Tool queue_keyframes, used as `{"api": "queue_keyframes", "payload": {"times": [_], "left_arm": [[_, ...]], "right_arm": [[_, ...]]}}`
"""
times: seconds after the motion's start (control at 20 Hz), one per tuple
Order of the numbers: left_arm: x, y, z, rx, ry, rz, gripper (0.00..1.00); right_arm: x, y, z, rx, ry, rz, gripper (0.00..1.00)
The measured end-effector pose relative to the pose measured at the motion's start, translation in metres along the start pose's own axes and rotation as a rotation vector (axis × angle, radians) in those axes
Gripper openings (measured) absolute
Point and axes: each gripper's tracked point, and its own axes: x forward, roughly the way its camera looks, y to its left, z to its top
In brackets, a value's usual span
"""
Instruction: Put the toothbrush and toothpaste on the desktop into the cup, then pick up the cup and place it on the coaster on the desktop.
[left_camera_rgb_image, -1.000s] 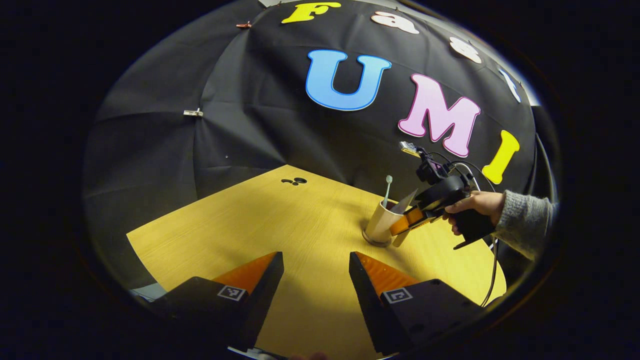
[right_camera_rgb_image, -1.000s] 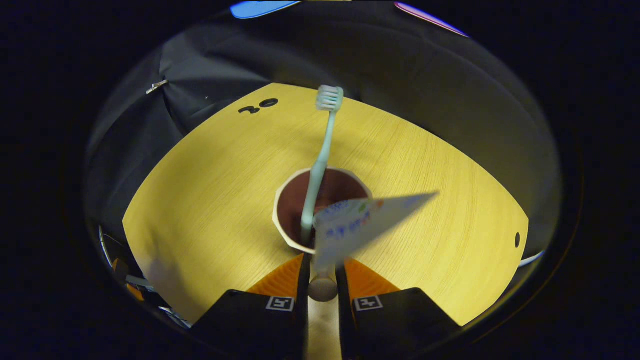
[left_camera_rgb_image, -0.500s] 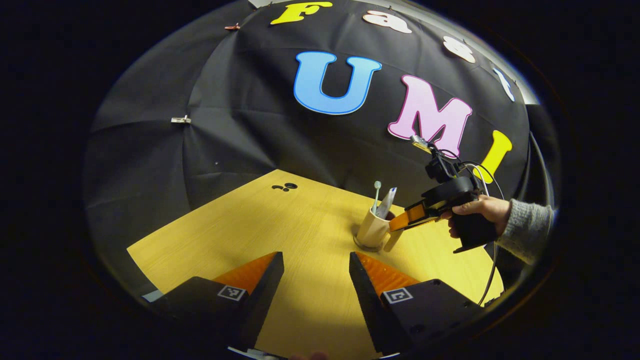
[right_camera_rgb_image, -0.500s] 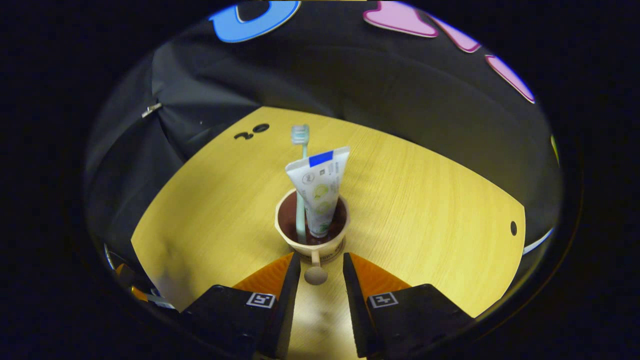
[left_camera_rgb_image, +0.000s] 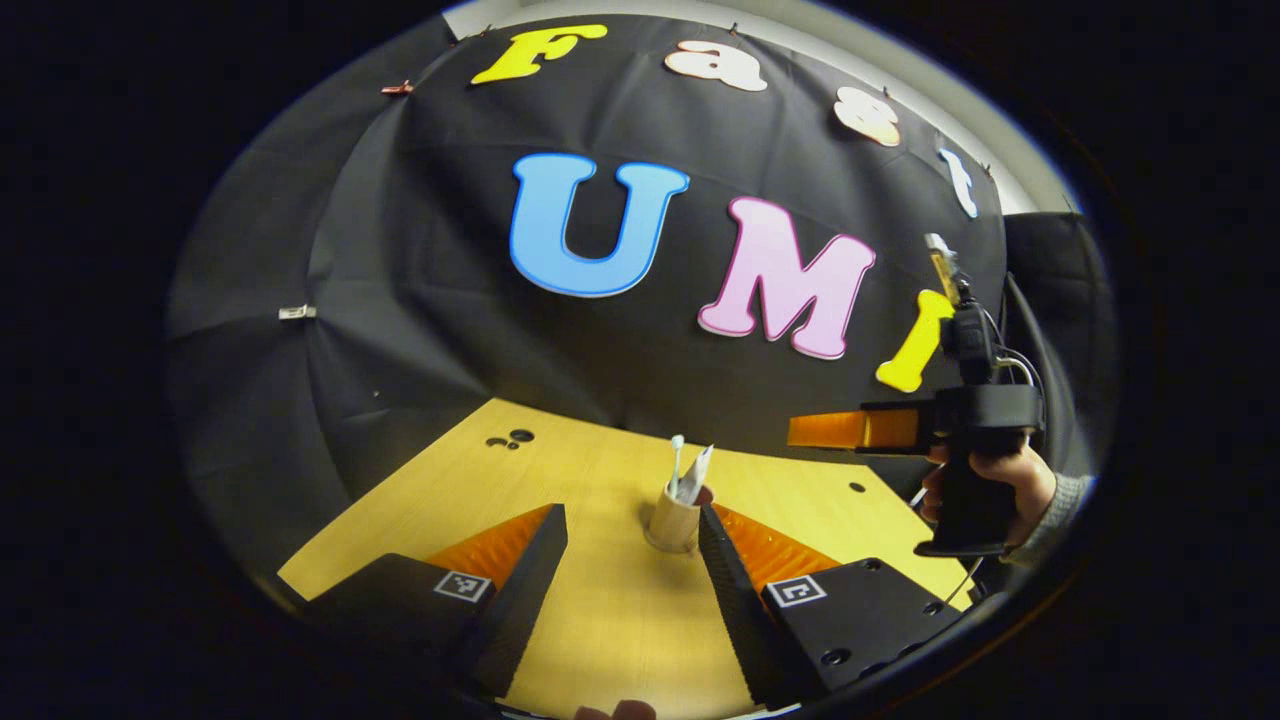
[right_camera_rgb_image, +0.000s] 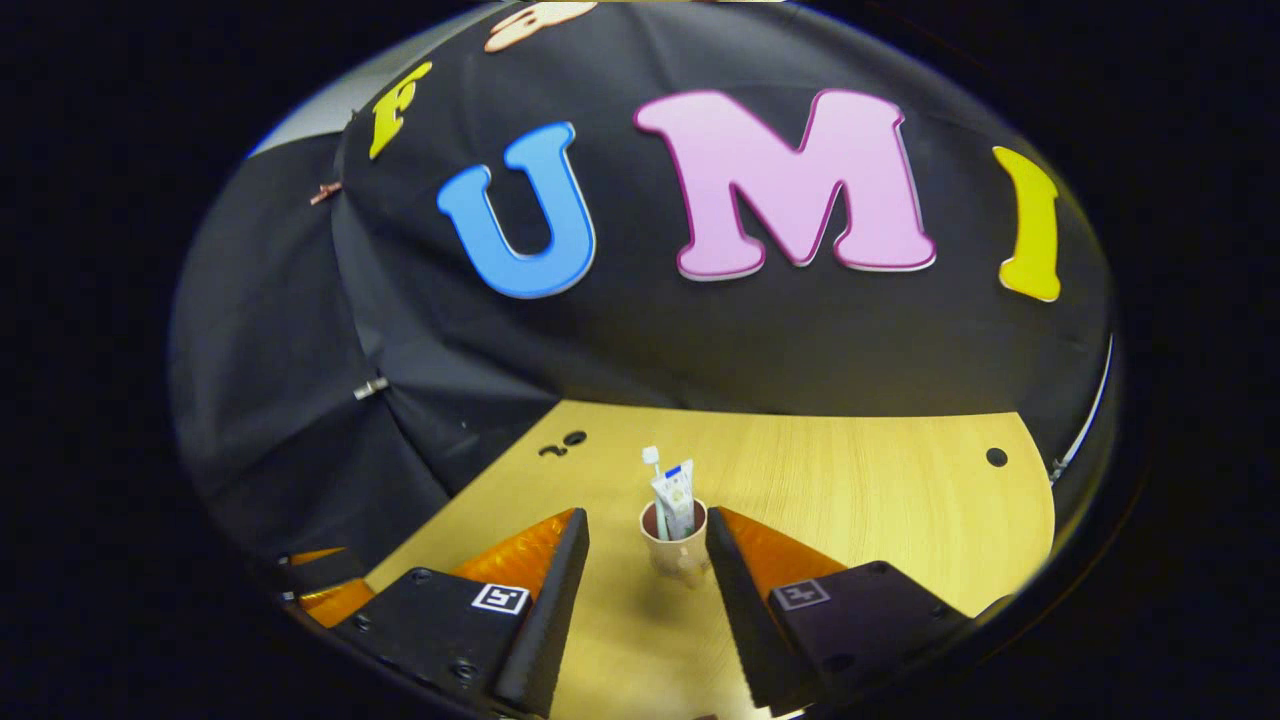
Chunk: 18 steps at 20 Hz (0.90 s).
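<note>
Since the earlier frames the right gripper has been drawn back and raised away from the cup; it is now seen in the left gripper view held level in a hand, well apart from the cup and above the table. The toothpaste, which was being lowered in, has been left standing in the cup.

One table is seen, pale wood, with the cup standing near its middle. Two grippers are counted. In the right gripper view, the right gripper is spread wide with nothing held, the cup showing farther off between its fingers. The left gripper is likewise spread wide and empty, with the cup beyond its fingers.

One cup is seen, upright, with a small handle on the side towards the right gripper. One toothpaste tube is set in the cup, its long axis near upright, flat crimped end up. One toothbrush is stood beside the toothpaste in the cup, near upright, bristle head up.
</note>
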Motion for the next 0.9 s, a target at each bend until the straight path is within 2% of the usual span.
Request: {"api": "queue_keyframes", "payload": {"times": [0.25, 0.4, 0.55, 0.65, 0.9], "left_arm": [[-0.003, -0.038, 0.05, 0.023, -0.074, -0.075, 0.85], [-0.009, -0.068, 0.062, 0.047, -0.101, -0.12, 0.87], [-0.013, -0.093, 0.063, 0.126, -0.113, -0.159, 0.89], [-0.016, -0.103, 0.071, 0.156, -0.14, -0.17, 0.91], [-0.018, -0.109, 0.079, 0.142, -0.167, -0.183, 0.93]], "right_arm": [[-0.086, -0.003, 0.044, -0.024, -0.134, -0.035, 0.81], [-0.121, -0.009, 0.064, -0.042, -0.215, -0.05, 0.86], [-0.138, -0.012, 0.072, -0.09, -0.267, -0.068, 0.95], [-0.144, -0.01, 0.076, -0.096, -0.289, -0.072, 0.96], [-0.154, -0.018, 0.083, -0.105, -0.325, -0.101, 0.97]]}}
